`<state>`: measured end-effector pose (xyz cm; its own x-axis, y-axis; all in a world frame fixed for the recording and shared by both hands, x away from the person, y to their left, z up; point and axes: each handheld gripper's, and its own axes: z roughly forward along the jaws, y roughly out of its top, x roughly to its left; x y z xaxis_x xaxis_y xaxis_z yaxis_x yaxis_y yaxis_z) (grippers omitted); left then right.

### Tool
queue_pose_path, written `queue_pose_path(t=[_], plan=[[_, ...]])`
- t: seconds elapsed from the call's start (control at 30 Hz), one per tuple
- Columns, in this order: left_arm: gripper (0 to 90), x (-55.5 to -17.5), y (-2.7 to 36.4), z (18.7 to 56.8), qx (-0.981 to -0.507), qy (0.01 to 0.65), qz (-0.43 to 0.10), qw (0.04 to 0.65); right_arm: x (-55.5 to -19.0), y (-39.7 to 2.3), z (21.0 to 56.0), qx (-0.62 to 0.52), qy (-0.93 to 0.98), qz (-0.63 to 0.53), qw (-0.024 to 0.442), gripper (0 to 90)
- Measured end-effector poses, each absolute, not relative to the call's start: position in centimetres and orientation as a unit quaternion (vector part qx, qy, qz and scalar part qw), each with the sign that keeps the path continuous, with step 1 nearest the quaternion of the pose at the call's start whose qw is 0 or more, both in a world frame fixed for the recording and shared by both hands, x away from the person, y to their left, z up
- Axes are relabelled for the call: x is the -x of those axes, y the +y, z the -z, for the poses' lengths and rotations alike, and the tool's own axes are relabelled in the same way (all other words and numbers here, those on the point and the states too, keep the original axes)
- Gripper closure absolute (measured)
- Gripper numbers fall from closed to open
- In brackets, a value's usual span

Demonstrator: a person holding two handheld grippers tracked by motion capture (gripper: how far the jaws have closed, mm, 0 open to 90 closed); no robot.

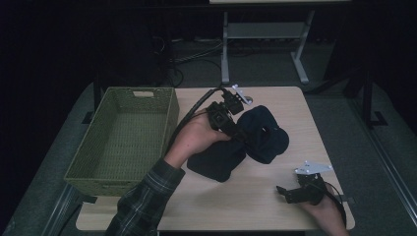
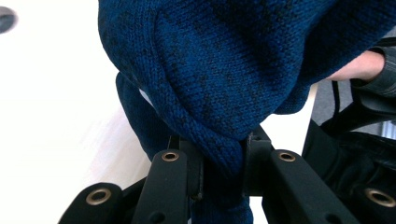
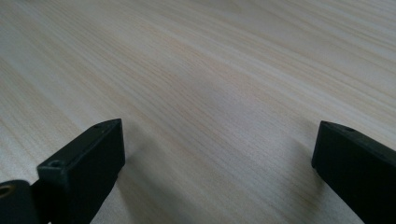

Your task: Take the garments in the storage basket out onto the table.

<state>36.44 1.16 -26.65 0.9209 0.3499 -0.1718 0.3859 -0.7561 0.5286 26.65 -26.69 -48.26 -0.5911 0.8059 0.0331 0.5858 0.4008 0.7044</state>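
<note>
1. Where the bench (image 1: pixel 275 206) carries the things, a green woven basket (image 1: pixel 123 137) stands at its left side.
2. The dark blue knitted garment (image 1: pixel 255 137) lies at the middle of the bench.
3. The left gripper (image 2: pixel 223 163) pinches a fold of the garment.
4. The right gripper (image 3: pixel 217 154), near right, is spread wide over bare wood.

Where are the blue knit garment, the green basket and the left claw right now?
blue knit garment (image 1: pixel 265 140), high view, bunched right part.
green basket (image 1: pixel 173 109), high view, right rim.
left claw (image 2: pixel 223 170), left gripper view, fabric pinched between its tips.
</note>
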Motion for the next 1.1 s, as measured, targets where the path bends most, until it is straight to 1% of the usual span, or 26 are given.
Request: queue_pose_path(t=[0.23, 0.6, 0.87, 1.1], plan=[[75.2, -36.6, -0.6, 29.5, -0.936, 0.191, 0.047, 0.29, -26.7, -26.7, 48.3, -0.423, 0.822, -0.348, 0.158, 2.2], [74.7, -37.7, -1.4, 33.6, -0.934, 0.201, 0.057, 0.288, -26.7, -26.7, 48.3, -0.423, 0.822, -0.348, 0.157, 2.2], [74.7, -39.2, -1.0, 37.2, -0.929, 0.222, 0.079, 0.285, -26.6, -26.7, 48.3, -0.425, 0.821, -0.347, 0.156, 2.2], [74.7, -40.2, 0.3, 39.4, -0.917, 0.245, 0.1, 0.298, -26.6, -26.7, 48.3, -0.425, 0.821, -0.347, 0.156, 2.2]])
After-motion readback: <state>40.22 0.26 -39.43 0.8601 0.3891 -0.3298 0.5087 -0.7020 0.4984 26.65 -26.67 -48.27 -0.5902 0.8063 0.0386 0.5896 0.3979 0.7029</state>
